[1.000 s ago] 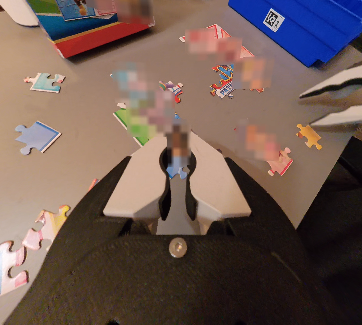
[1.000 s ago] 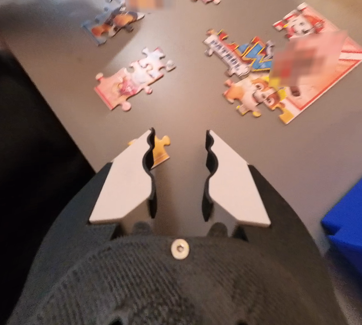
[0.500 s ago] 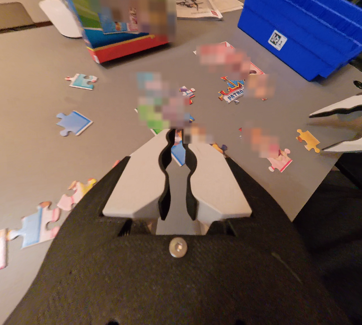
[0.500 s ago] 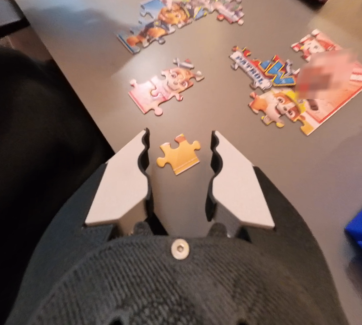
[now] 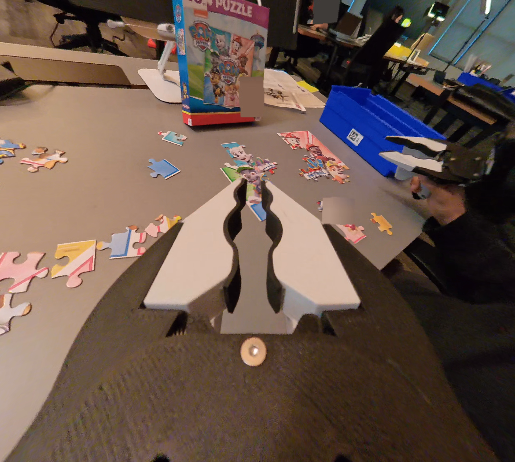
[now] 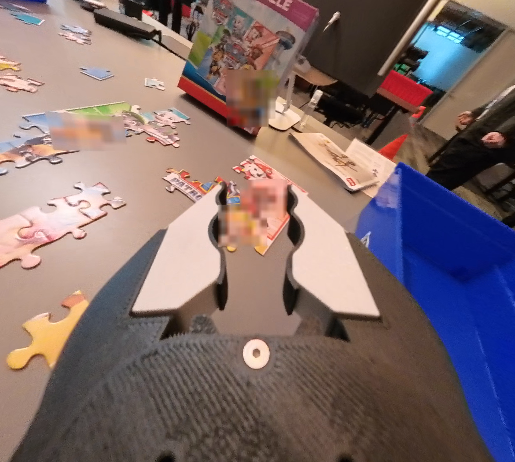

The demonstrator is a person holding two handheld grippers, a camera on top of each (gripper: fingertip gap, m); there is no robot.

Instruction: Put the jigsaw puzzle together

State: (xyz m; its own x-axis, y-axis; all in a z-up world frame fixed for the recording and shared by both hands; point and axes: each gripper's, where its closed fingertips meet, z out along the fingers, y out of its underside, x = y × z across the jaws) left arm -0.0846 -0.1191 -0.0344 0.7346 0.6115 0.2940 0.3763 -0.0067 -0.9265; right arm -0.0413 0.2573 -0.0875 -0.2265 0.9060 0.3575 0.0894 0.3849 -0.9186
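Note:
My left gripper (image 5: 253, 184) is open by a narrow gap and holds nothing. It hovers above the grey table (image 5: 97, 128), just in front of a joined cluster of puzzle pieces with green and blue parts (image 5: 245, 167). My right gripper (image 6: 255, 189) is open and empty, raised over a red-edged joined cluster (image 6: 259, 170). It also shows at the right edge of the left wrist view (image 5: 412, 153). A loose yellow piece (image 6: 47, 337) lies on the table to its lower left, and also shows in the left wrist view (image 5: 381, 223).
An upright puzzle box (image 5: 220, 58) stands at the back. A blue bin (image 5: 370, 122) sits on the right, close to my right gripper (image 6: 446, 239). A booklet (image 5: 287, 92) lies behind. Several loose pieces lie on the left (image 5: 75, 259). A pink cluster (image 6: 55, 223) lies nearby. The tips of one gripper are about 40 cm away from the tips of the other. Measured from the fingertips, the loose yellow piece (image 6: 47, 337) is 15 cm or so from the right gripper and 35 cm from the left. It turns up in the left wrist view (image 5: 384, 227) as well.
My left gripper let go of a blue-tabbed piece at the cluster, parted its jaws slightly and drew back upward. My right gripper lifted away from the yellow piece, which stays on the table.

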